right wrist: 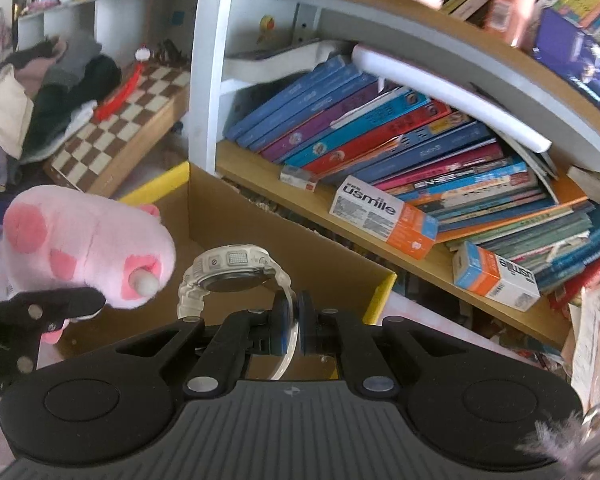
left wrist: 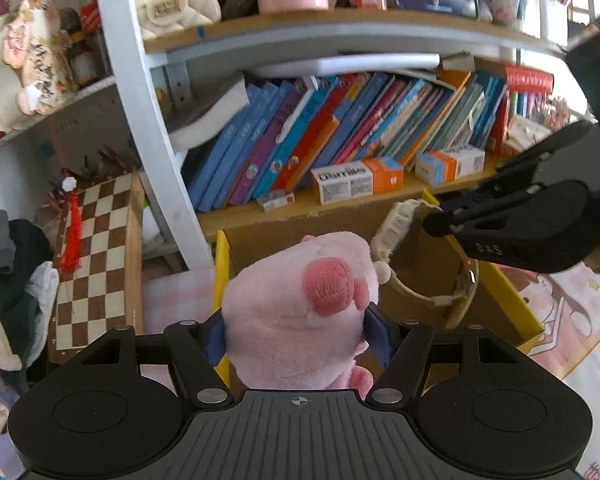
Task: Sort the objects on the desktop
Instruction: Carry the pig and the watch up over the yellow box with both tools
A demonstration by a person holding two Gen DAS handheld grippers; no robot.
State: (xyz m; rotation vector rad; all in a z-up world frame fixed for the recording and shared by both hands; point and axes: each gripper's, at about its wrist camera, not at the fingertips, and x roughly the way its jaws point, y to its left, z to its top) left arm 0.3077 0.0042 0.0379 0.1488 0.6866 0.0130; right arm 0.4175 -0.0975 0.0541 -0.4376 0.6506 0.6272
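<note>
My left gripper [left wrist: 296,332] is shut on a pink plush toy [left wrist: 300,308] and holds it over the left part of a cardboard box with yellow rims [left wrist: 222,264]. My right gripper [right wrist: 294,320] is shut on the strap of a white wristwatch [right wrist: 232,268] and holds it over the same box [right wrist: 380,292]. In the left wrist view the watch [left wrist: 396,228] hangs from the right gripper [left wrist: 432,216] just right of the plush. In the right wrist view the plush [right wrist: 88,244] is at the left, held by the left gripper [right wrist: 76,300].
A bookshelf with slanted books [left wrist: 340,128] and small toothpaste boxes [left wrist: 344,182] stands just behind the box. A chessboard [left wrist: 96,256] leans at the left beside a pile of clothes [left wrist: 8,280]. A pink patterned cloth [left wrist: 572,320] covers the desk at the right.
</note>
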